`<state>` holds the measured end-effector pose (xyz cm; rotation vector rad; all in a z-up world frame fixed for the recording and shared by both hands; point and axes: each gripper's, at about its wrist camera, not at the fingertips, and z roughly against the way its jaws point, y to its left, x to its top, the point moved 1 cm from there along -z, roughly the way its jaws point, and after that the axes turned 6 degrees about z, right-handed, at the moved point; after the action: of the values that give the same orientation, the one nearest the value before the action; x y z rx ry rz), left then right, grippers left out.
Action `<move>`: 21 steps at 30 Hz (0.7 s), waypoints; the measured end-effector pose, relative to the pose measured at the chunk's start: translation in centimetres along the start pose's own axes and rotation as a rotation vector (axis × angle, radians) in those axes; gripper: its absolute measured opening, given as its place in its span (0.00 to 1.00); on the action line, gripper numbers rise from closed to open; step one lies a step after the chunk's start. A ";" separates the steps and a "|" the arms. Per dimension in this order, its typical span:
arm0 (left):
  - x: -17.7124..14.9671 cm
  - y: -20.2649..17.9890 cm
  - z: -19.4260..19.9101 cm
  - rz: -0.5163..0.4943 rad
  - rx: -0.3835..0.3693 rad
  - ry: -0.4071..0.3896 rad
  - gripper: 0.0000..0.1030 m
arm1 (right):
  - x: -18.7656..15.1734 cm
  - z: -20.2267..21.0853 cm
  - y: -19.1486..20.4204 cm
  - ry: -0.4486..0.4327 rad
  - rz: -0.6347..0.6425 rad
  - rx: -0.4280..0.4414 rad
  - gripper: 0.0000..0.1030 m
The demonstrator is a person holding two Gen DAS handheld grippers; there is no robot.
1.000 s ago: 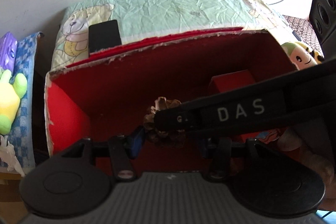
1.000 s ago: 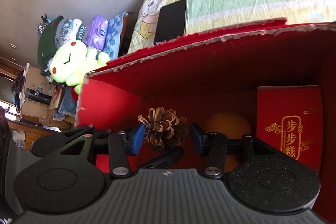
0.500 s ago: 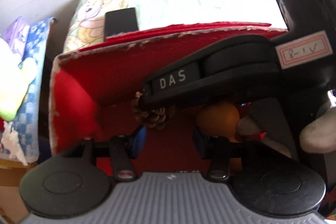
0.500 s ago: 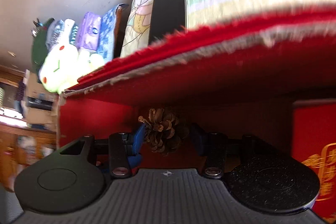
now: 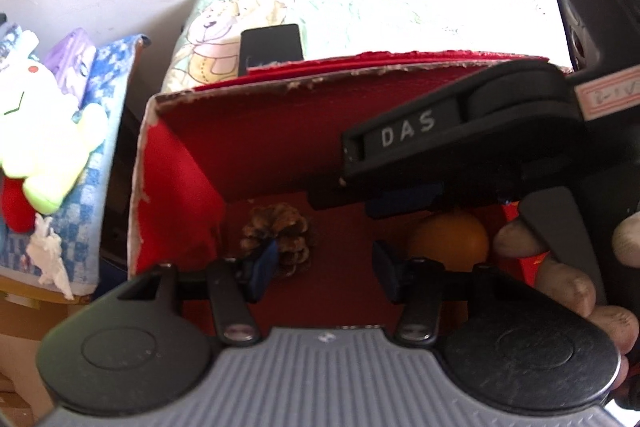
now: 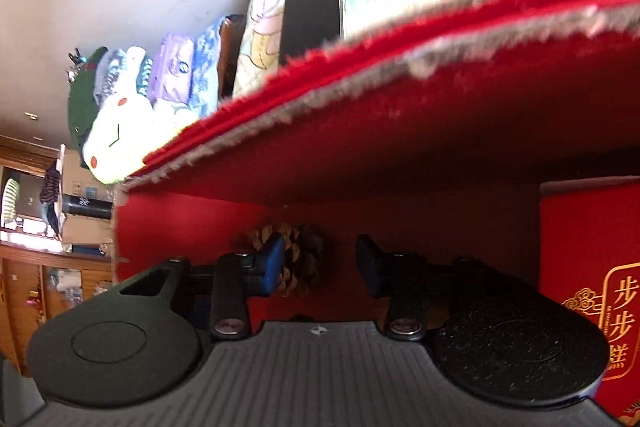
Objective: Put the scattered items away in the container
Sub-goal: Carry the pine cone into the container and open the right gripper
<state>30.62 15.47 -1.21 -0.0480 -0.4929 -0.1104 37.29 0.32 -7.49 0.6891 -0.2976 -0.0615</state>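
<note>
A red open box [image 5: 256,131] [image 6: 440,163] fills both views. A brown pine cone [image 5: 280,227] lies on its floor near the left wall; in the right wrist view it [image 6: 304,259] lies just past the fingers. An orange [image 5: 448,239] lies to its right. A red carton with gold characters [image 6: 592,267] stands at the box's right. My left gripper [image 5: 324,265] is open and empty over the box's near side. My right gripper [image 6: 320,265] is open and empty inside the box; its black body marked DAS [image 5: 460,143] crosses the left wrist view.
A black phone [image 5: 270,47] [image 6: 314,19] lies on a bear-print cushion [image 5: 216,39] behind the box. A yellow-green plush toy [image 5: 44,147] [image 6: 120,143] and tissue packs [image 6: 176,71] sit to the left. A black speaker [image 5: 592,7] stands at the far right.
My right gripper has let go of the pine cone, which now lies on the box floor, and has drawn back with its jaws wider. The left gripper has tilted a little.
</note>
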 end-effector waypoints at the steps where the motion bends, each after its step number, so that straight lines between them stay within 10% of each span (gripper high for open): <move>1: -0.1 -0.1 0.1 -0.005 0.009 -0.008 0.53 | 0.0 -0.1 0.0 0.005 0.001 0.004 0.39; 21: 0.1 -0.3 -1.0 0.005 0.052 0.017 0.58 | -0.6 0.8 -0.2 -0.046 0.076 -0.047 0.39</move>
<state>31.14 15.12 -2.02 0.0025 -0.4789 -0.0926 36.55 -0.22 -7.20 0.6296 -0.3649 -0.0122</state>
